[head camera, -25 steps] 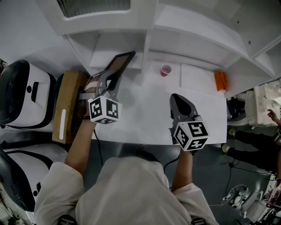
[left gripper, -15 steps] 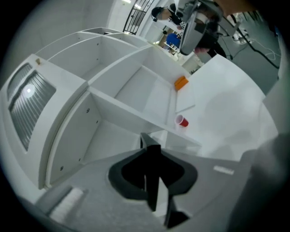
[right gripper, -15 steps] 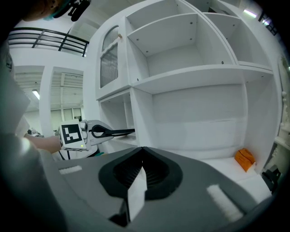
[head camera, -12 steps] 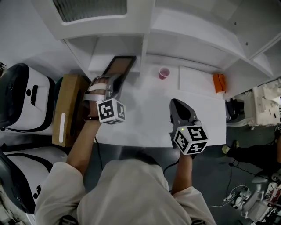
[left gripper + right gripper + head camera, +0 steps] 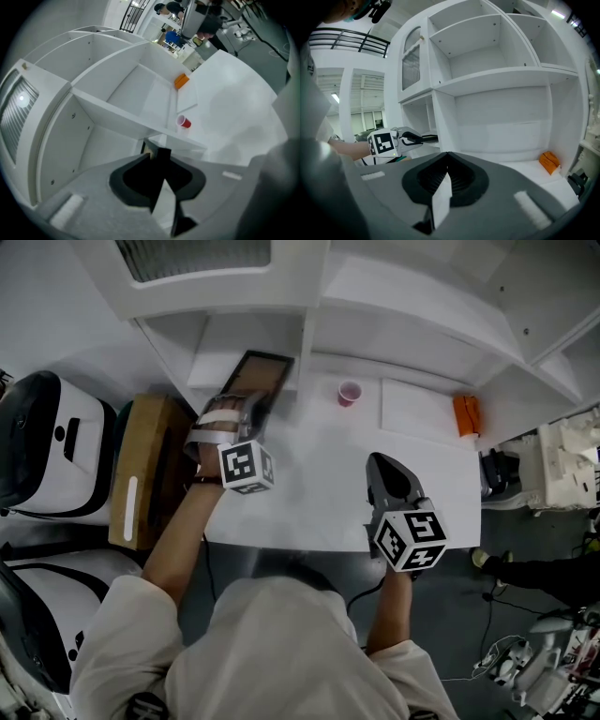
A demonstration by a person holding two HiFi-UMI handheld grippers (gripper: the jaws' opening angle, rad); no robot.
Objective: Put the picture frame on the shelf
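Note:
The picture frame [image 5: 259, 381], dark-edged with a brown face, lies nearly flat in the low left compartment of the white shelf unit [image 5: 309, 338]. My left gripper [image 5: 247, 414] has its near edge between its jaws. In the left gripper view the frame's black edge [image 5: 164, 161] sits in the narrow gap of the left gripper [image 5: 157, 157]; the jaws have just been opening a little and the tips still touch it. My right gripper [image 5: 382, 465] hovers over the tabletop's right half, shut and holding nothing. In the right gripper view, its jaws [image 5: 447, 161] meet.
A pink cup [image 5: 350, 391] stands on the white table [image 5: 309, 493] by the shelf's divider. A white sheet [image 5: 417, 409] and an orange object [image 5: 466, 413] lie further right. A brown box [image 5: 150, 465] and white machines [image 5: 47, 437] flank the table's left edge.
The left gripper has moved forward and down and rolled, so the frame went from tilted on edge to almost flat inside the compartment. The right gripper has stayed put.

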